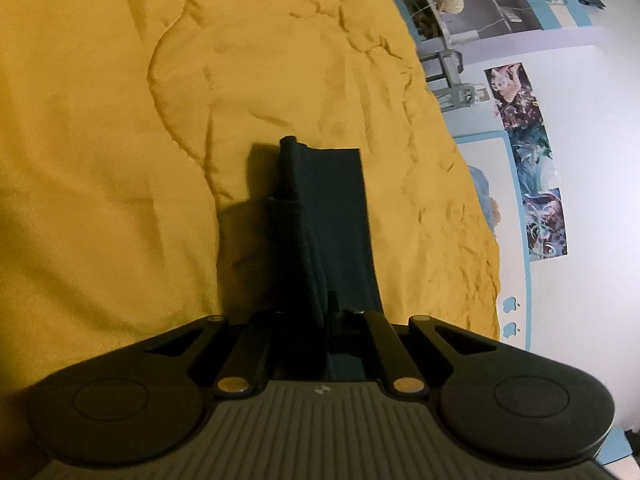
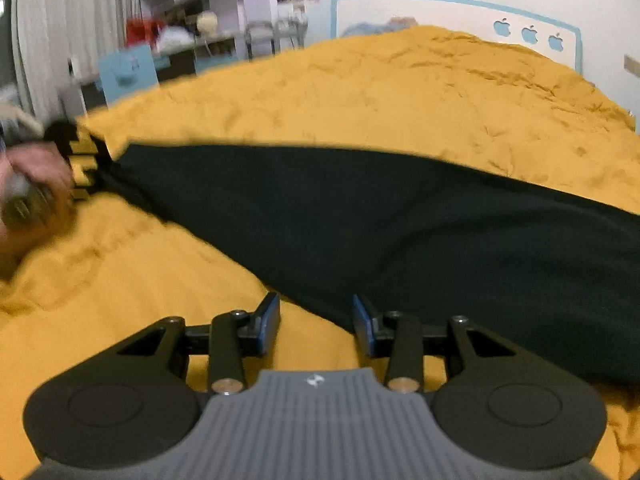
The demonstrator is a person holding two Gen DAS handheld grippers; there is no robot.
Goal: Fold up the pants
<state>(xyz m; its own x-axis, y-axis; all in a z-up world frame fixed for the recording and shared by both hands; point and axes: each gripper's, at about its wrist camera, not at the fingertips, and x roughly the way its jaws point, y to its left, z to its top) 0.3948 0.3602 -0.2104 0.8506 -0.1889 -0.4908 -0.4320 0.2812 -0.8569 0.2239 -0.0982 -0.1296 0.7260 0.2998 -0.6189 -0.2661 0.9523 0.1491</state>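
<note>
Dark pants (image 2: 400, 232) stretch across a yellow bedspread (image 2: 400, 92), one end lifted.

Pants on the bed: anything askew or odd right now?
The dark pants lie slanted across the yellow bedspread, one end bunched in the shut left tongs. The open right tongs hold nothing.

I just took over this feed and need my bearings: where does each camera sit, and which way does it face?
Left wrist view: on the left gripper, looking along the dark fabric pants clamped in its jaws, across the mustard-yellow quilted bedspread.
Right wrist view: on the right gripper, jaws open just over the pants' near edge, facing the bed's blue-trimmed white headboard; a hand shows far left.
Shared: pants, bedspread.
</note>
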